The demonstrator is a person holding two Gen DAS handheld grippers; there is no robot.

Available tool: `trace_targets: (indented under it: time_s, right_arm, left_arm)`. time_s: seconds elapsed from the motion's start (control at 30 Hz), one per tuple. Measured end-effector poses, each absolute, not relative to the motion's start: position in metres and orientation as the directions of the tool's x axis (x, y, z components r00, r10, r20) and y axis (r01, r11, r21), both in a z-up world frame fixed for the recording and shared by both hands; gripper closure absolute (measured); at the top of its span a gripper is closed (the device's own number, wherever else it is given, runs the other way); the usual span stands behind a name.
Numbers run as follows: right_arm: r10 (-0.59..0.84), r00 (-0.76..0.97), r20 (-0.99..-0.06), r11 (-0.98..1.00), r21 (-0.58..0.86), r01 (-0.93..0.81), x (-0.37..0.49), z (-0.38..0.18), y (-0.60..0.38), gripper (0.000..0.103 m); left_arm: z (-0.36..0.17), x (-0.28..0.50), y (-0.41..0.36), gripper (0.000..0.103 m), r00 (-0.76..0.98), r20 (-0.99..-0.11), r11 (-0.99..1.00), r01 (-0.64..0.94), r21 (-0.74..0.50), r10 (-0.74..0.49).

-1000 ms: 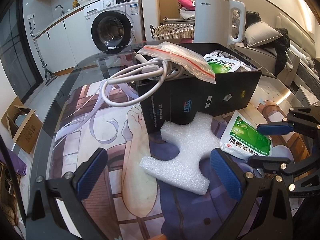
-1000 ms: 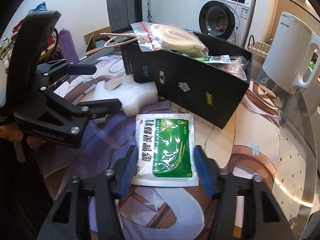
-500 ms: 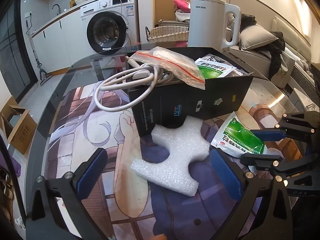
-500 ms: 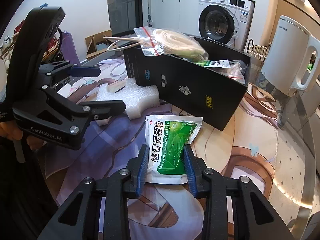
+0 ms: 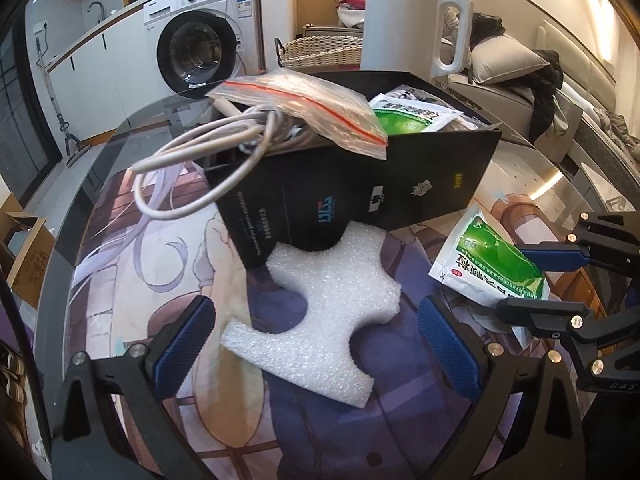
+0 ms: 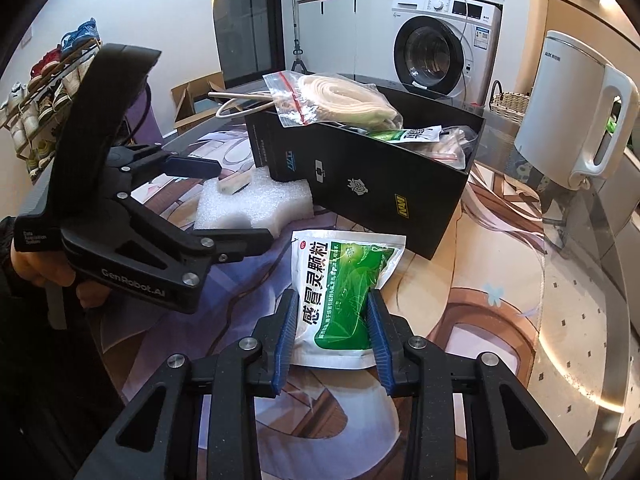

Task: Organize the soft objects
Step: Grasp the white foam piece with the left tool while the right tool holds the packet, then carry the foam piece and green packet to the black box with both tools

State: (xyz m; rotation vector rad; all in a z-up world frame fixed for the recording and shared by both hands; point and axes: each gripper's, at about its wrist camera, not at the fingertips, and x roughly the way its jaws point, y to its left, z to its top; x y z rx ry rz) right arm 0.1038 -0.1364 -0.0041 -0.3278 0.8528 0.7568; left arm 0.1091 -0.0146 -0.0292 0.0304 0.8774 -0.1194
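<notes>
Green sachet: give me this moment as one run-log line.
right gripper: shut on green sachet, lifted | left gripper: open over white foam piece | black box: holds cable bag

A black rectangular cardboard box point(image 5: 360, 184) stands on the round glass desk point(image 5: 132, 140). Before it, touching its near corner, lies a white notched foam block point(image 5: 320, 320). In the box rests a clear zip bag of coiled cream cable point(image 5: 304, 108), with loops hanging over the box's left end, and a green-and-white foil sachet point(image 5: 408, 114) to its right. Behind the box stands a white plastic kettle point(image 5: 408, 24). Right of the foam, a second green-and-white foil pouch point(image 6: 344, 280) sits between the right gripper's fingers point(image 6: 376, 336).
</notes>
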Motion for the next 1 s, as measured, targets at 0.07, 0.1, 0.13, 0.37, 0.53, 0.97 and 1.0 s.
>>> trace_targets:
  time_s: [0.07, 0.1, 0.13, 0.37, 0.53, 0.97, 1.0]
  right_arm:
    - [0.468, 0.423, -0.776, 0.699, 0.033, -0.714, 0.104, -0.004, -0.137, 0.069]
    - [0.467, 0.424, -0.775, 0.700, 0.031, -0.714, 0.104, -0.004, -0.137, 0.069]
    - [0.467, 0.425, -0.775, 0.700, 0.031, -0.713, 0.104, -0.003, -0.138, 0.069]
    - [0.468, 0.428, -0.773, 0.702, 0.031, -0.711, 0.104, -0.003, -0.139, 0.069]
    - [0.466, 0.434, -0.771, 0.706, 0.028, -0.708, 0.104, -0.002, -0.139, 0.069]
    - [0.463, 0.481, -0.745, 0.730, 0.013, -0.683, 0.093, 0.013, -0.155, 0.069]
    - [0.463, 0.487, -0.740, 0.735, 0.013, -0.678, 0.092, 0.016, -0.158, 0.069]
  left_arm:
    - [-0.030, 0.110, -0.019, 0.007, 0.626, -0.774, 0.992, 0.129, -0.017, -0.095]
    - [-0.031, 0.110, -0.022, 0.010, 0.623, -0.777, 0.991, 0.132, -0.014, -0.094]
    - [-0.031, 0.111, -0.023, 0.012, 0.620, -0.780, 0.991, 0.135, -0.010, -0.092]
    - [-0.028, 0.105, -0.030, 0.028, 0.637, -0.763, 0.984, 0.179, 0.010, -0.109]
    - [-0.022, 0.099, -0.037, 0.028, 0.652, -0.749, 0.977, 0.210, 0.032, -0.115]
    - [0.001, 0.082, -0.032, 0.028, 0.702, -0.701, 0.980, 0.198, 0.027, -0.122]
    - [0.003, 0.080, -0.033, 0.028, 0.708, -0.695, 0.980, 0.197, 0.027, -0.123]
